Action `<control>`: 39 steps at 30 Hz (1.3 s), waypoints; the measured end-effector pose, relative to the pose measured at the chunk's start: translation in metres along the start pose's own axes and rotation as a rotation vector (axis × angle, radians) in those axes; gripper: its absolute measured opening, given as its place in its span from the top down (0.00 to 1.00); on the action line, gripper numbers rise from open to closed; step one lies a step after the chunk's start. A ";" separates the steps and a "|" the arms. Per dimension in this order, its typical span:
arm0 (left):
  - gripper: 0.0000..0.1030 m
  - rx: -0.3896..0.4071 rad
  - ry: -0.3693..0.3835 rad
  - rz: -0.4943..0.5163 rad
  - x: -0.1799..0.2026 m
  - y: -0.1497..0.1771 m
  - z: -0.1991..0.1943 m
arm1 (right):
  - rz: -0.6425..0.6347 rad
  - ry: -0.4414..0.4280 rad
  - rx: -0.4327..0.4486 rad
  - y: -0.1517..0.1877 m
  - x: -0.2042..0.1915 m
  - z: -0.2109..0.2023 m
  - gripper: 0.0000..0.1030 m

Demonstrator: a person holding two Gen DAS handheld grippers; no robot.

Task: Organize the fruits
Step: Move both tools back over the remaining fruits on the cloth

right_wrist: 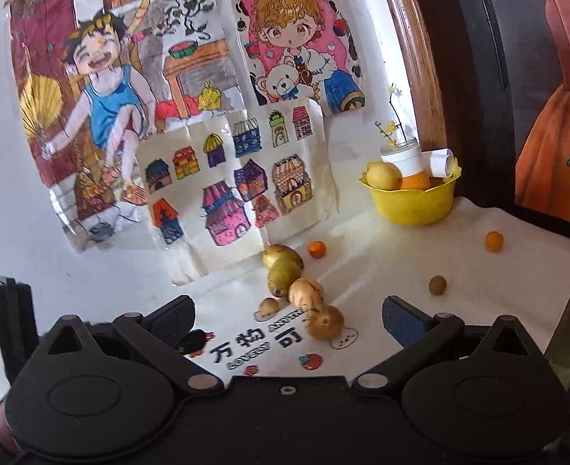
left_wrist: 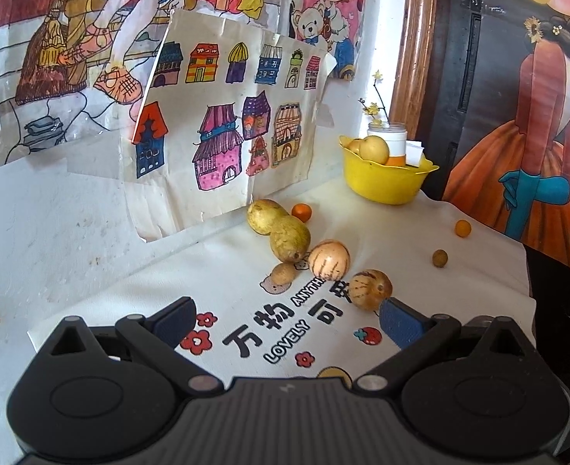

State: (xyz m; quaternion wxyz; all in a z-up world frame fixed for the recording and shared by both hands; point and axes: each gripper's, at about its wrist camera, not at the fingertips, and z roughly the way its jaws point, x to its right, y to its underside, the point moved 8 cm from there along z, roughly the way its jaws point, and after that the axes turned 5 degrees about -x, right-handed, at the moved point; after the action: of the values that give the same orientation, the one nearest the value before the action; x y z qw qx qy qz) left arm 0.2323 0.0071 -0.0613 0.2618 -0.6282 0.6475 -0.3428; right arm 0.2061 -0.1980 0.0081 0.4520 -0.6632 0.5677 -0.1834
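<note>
Several fruits lie on a white printed cloth [left_wrist: 246, 290]: two green-yellow pears [left_wrist: 289, 238], two striped tan melons [left_wrist: 370, 288], a small brown fruit [left_wrist: 283, 273], small oranges [left_wrist: 301, 212] and a brownish ball [left_wrist: 439, 258]. A yellow bowl [left_wrist: 384, 182] at the back right holds a yellow fruit [left_wrist: 374, 149]. My left gripper [left_wrist: 289, 319] is open and empty, just short of the nearest melon. My right gripper [right_wrist: 289, 319] is open and empty, farther back, with the nearest melon [right_wrist: 325, 321] between its fingers' line. The bowl also shows in the right wrist view [right_wrist: 417, 203].
Children's drawings [left_wrist: 223, 116] hang on the white wall behind the cloth. A white and orange jar with yellow flowers [left_wrist: 389, 139] stands in the bowl. A dark cabinet and a poster [left_wrist: 537, 116] stand to the right. The cloth ends at the right edge [left_wrist: 525, 271].
</note>
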 end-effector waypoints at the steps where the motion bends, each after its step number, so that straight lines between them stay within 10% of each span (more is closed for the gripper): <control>1: 0.00 -0.001 -0.001 0.001 -0.001 -0.001 0.003 | -0.004 0.009 -0.004 -0.001 0.001 0.004 0.00; 39: 0.01 -0.130 0.003 0.040 -0.023 -0.028 0.179 | 0.021 0.012 -0.189 -0.004 0.031 0.146 0.00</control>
State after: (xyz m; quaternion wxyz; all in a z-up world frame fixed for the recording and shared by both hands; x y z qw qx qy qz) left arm 0.3897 0.0103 -0.1538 0.2263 -0.6301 0.6814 -0.2959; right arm 0.3277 -0.1700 -0.0734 0.3858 -0.6957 0.5922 -0.1283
